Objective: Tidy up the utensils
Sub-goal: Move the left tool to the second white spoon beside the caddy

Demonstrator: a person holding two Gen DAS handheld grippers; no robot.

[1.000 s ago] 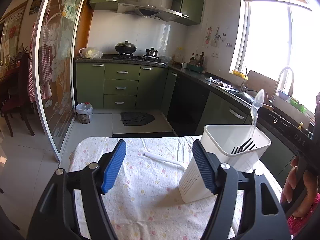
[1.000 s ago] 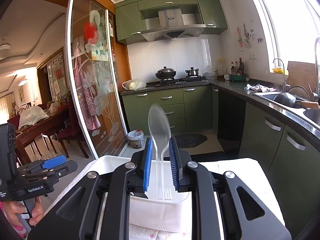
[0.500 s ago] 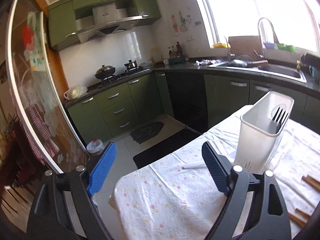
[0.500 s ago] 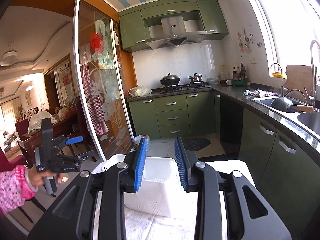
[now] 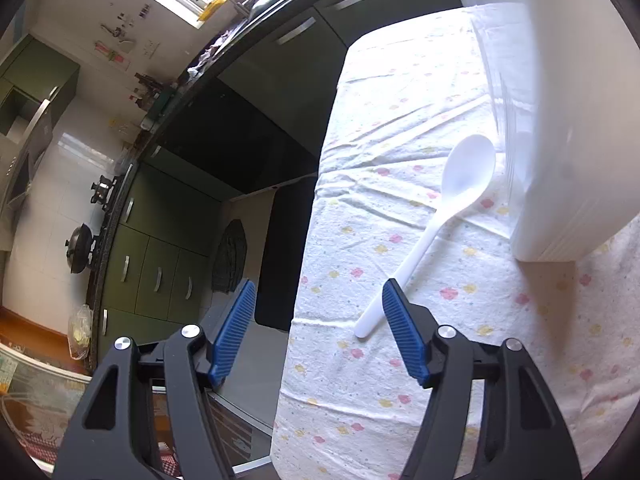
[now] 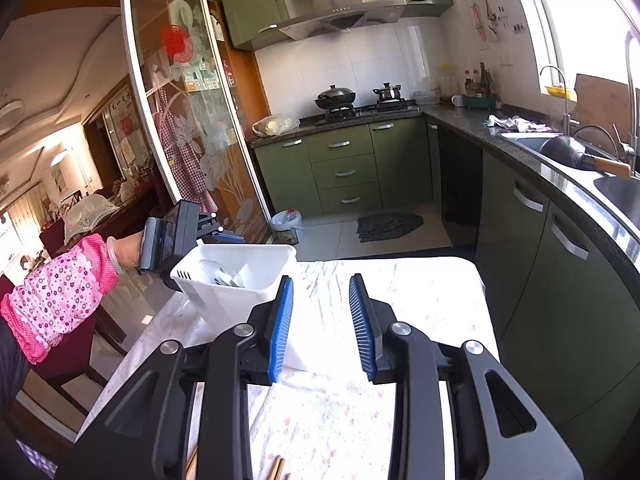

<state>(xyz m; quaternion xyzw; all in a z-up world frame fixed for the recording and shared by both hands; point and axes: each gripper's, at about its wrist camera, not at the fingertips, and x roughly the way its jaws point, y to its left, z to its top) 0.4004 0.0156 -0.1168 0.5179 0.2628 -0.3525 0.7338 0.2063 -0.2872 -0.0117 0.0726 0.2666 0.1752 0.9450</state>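
Left tongs (image 5: pixel 316 328) are standing wide, closing, empty; right tongs (image 6: pixel 322 328) narrowly parted, empty. Spoon (image 5: pixel 448 208) lying just ahead of the left: probably light, stiff, slippery plastic; grip the handle end.

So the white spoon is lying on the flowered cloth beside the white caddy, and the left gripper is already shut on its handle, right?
Not quite. The left wrist view shows the left gripper open: its jaws stand apart, and the handle end of the white spoon lies loose between them, ungripped. The rest holds: the spoon lies on the flowered cloth beside the white caddy.
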